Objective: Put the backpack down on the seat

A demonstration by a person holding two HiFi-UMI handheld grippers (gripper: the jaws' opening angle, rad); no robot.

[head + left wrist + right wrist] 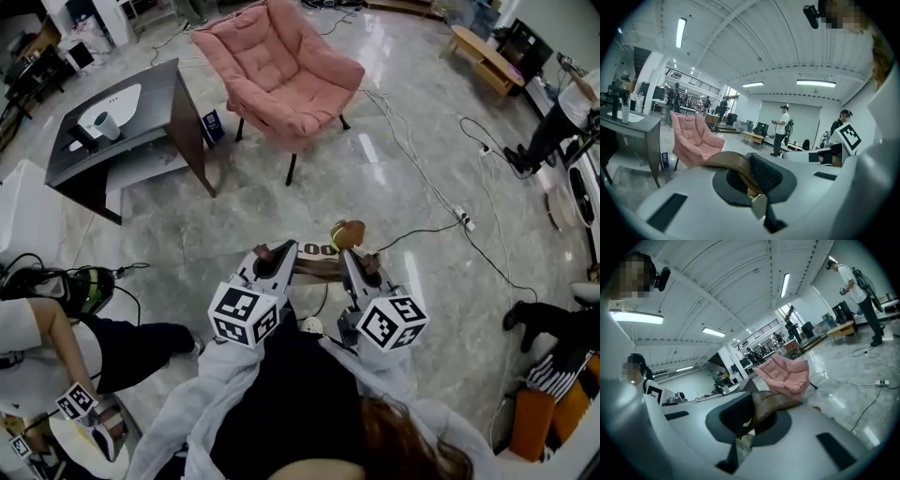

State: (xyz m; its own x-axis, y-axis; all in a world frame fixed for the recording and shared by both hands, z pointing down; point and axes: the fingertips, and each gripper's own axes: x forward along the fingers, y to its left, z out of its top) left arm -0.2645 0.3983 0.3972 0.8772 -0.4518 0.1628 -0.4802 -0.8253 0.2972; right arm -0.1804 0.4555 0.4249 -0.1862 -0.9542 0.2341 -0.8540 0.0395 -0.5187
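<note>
At the far left stands a dark bench (161,98) with a white cup (106,125) on it. To its right, farther off, is the pink armchair (286,70), its seat bare.

Near the person, the left claw (281,253) is clenched on a brown strap (314,270). In the left gripper view the strap (733,164) is pinched between the jaws of that claw (752,177), with the armchair (691,138) beyond it to the left.

The strap runs rightward to the right claw (352,258), which is also clenched on it. The right gripper view shows the strap (776,401) caught in that claw (751,420), with the armchair (785,373) behind.

Only a rounded brown part of the backpack (347,234) shows, just beyond the right claw. It is held above the grey floor (281,211), well apart from the armchair.

Farther right, cables (412,159) and a power strip (464,220) lie on the floor.
</note>
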